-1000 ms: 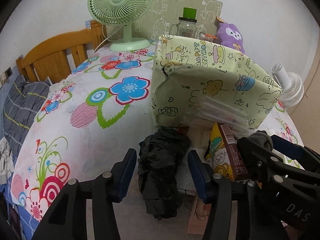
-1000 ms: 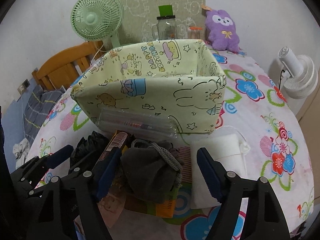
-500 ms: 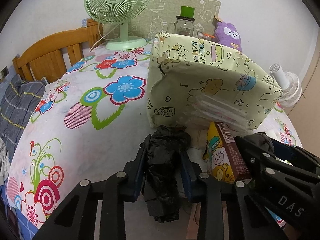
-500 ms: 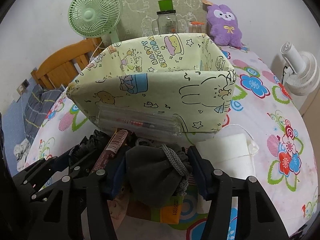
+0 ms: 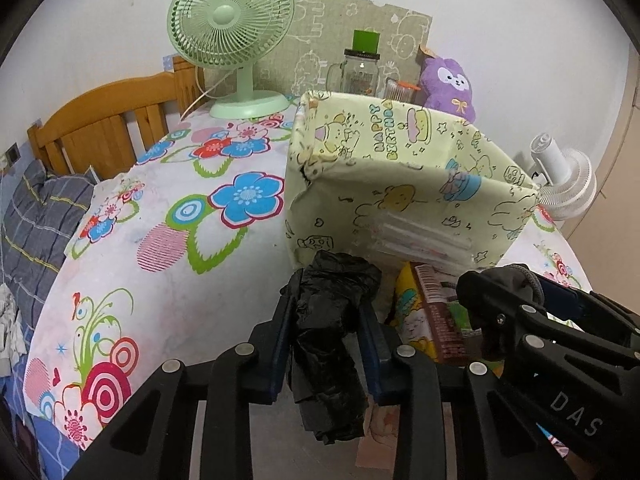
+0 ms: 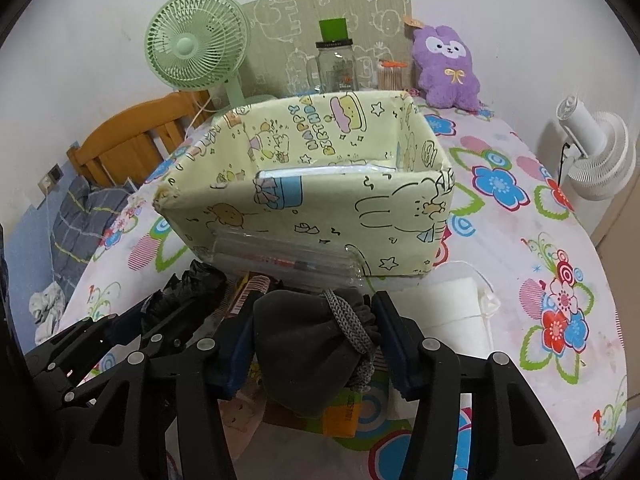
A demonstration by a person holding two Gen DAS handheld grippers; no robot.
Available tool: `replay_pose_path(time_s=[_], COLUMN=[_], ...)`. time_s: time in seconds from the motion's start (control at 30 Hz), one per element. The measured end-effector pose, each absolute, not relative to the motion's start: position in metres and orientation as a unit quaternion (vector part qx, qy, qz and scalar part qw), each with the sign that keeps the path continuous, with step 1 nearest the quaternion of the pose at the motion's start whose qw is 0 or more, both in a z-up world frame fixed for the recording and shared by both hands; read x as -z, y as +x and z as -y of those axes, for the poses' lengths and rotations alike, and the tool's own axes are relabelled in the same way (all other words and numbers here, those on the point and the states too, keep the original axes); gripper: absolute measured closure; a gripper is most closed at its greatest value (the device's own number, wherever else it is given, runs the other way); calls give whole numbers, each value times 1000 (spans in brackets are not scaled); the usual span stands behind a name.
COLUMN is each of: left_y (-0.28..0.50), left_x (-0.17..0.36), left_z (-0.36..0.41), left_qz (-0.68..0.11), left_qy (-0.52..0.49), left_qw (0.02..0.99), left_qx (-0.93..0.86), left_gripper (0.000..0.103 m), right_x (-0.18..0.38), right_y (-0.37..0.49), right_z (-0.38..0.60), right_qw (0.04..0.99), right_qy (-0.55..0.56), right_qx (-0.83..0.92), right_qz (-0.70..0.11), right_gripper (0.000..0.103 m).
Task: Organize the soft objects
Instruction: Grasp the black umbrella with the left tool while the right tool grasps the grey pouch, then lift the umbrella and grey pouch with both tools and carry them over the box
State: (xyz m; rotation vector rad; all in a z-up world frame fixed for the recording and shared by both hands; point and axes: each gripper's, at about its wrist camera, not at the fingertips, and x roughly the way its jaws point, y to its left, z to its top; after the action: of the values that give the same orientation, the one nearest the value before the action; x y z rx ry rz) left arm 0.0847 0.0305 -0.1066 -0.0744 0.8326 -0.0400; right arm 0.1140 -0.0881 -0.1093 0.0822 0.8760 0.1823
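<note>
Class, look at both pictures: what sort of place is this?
Probably a bedroom at home: a wooden bed frame with bedding, a purple plush toy, and a green desk fan.

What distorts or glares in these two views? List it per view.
Left wrist view: fisheye bends the yellow fabric box, corners black; everything sharp, light flat. Right wrist view: same bowing and vignette; glare on the clear plastic packet against the box.

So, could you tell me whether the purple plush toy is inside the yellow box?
No, the purple plush toy sits on the table behind the yellow box.
</note>
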Motion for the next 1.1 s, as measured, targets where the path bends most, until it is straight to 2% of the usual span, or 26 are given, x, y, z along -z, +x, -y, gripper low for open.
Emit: replay_pose_path(time_s=[1.1], left_y=[55], left_x=[37], left_z=[-2], left_qz=[-335], left_qy=[-5], left_qw=[942], left_qx=[20], left_gripper=[72], right_x=[40], right_y=[83], right_z=[111], right_qw=[929], right_qy=[51], right_qx=[-94], right_qz=[-355], right_gripper=[45])
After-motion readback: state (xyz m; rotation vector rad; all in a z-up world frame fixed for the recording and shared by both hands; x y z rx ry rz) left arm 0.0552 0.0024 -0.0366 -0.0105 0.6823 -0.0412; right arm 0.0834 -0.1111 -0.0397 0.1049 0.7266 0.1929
